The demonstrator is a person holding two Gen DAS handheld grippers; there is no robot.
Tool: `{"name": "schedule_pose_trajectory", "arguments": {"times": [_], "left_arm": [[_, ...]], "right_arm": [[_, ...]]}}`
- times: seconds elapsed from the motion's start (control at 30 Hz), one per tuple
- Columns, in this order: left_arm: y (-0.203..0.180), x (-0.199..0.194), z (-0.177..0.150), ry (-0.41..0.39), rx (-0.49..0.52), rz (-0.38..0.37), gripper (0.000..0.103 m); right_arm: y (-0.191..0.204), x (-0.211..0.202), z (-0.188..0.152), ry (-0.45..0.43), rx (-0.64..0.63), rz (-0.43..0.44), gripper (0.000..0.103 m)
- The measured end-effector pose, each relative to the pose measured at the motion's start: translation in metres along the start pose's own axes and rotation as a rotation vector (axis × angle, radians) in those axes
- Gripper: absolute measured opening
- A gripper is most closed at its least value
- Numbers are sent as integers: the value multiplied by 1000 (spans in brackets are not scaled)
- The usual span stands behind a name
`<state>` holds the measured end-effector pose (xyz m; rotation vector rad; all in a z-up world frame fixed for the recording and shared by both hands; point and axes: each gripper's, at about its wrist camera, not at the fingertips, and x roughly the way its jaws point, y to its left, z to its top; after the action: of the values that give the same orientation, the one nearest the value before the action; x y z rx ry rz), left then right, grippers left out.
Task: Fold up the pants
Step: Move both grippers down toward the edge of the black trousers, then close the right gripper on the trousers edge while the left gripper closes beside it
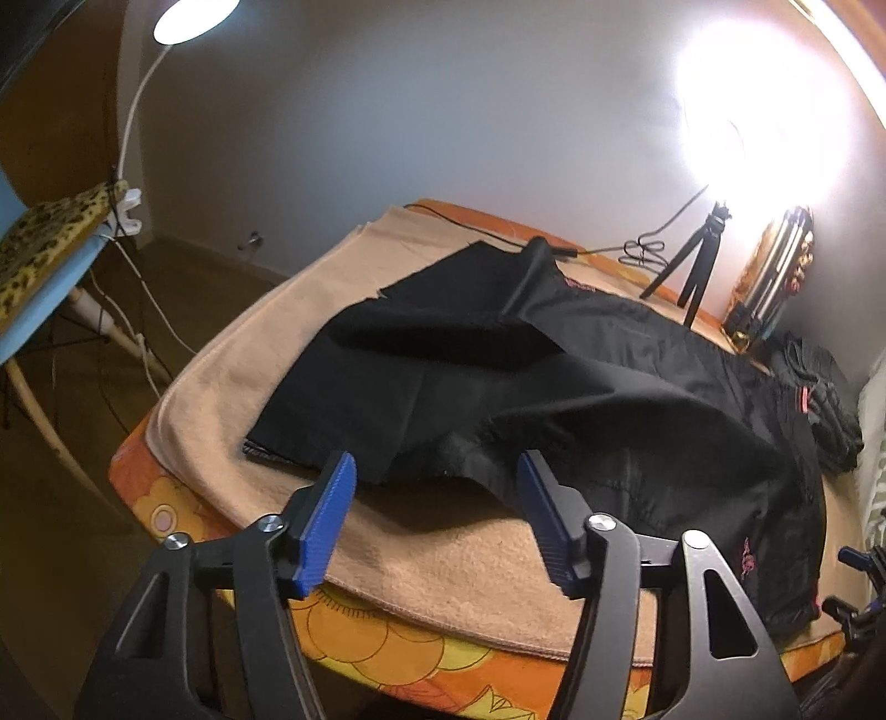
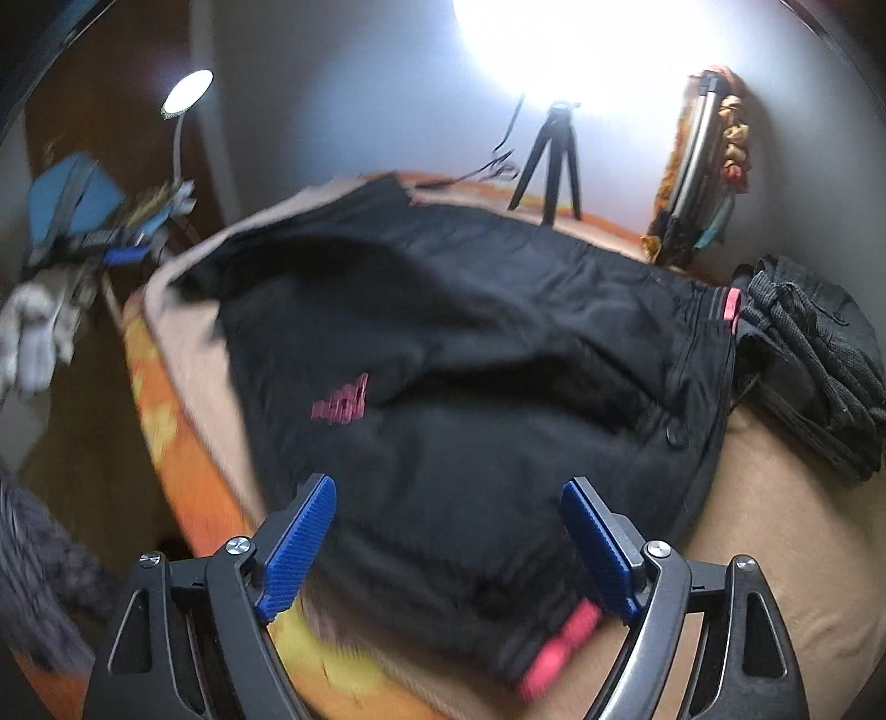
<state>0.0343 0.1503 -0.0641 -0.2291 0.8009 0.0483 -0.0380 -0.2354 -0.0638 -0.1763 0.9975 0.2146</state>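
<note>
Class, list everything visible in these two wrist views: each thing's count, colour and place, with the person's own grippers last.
pants: one, black with pink trim, spread on the blanket
blanket: one, beige, covering the bed
bedsheet: one, orange floral, under the blanket
dark bundle: one, black, beside the pants' waistband
tripod: one, black, far edge by the wall
lamp: one, white, far left
chair: one, blue, left
left gripper: one, blue pads, open, at the pants' near edge
right gripper: one, blue pads, open, over the pants
</note>
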Motion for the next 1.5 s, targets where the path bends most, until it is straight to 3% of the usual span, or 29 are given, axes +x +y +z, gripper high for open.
{"name": "schedule_pose_trajectory", "arguments": {"times": [0.13,0.3,0.43,0.6,0.77,0.87,0.93,1.07,1.1,1.27,1.5], "left_arm": [[1,8,-5,32,3,-15,46],[0,14,-7,53,-4,-30,42],[-4,15,-7,53,6,-33,40],[-5,17,-3,46,3,-34,40],[-1,18,1,41,-20,-43,40],[4,14,4,27,-36,-45,40],[9,11,6,19,-58,-51,40],[20,8,8,8,-101,-55,40],[23,7,8,6,-110,-51,40],[41,9,6,24,-211,-96,41],[36,28,-6,132,-309,-215,44]], "right_arm": [[2,-8,-23,77,-72,6,77],[6,-7,-38,114,-129,-7,73],[15,7,-38,139,-172,-19,63],[32,22,-32,153,-248,-54,62],[36,29,-26,160,-244,-73,56],[33,29,-23,155,-225,-54,47],[28,27,-19,150,-198,-17,28],[27,21,-11,111,-199,-61,14],[27,19,-8,100,-197,-74,5],[12,-3,13,-4,-143,-149,2],[-20,-23,36,-92,-76,-241,1]]}}
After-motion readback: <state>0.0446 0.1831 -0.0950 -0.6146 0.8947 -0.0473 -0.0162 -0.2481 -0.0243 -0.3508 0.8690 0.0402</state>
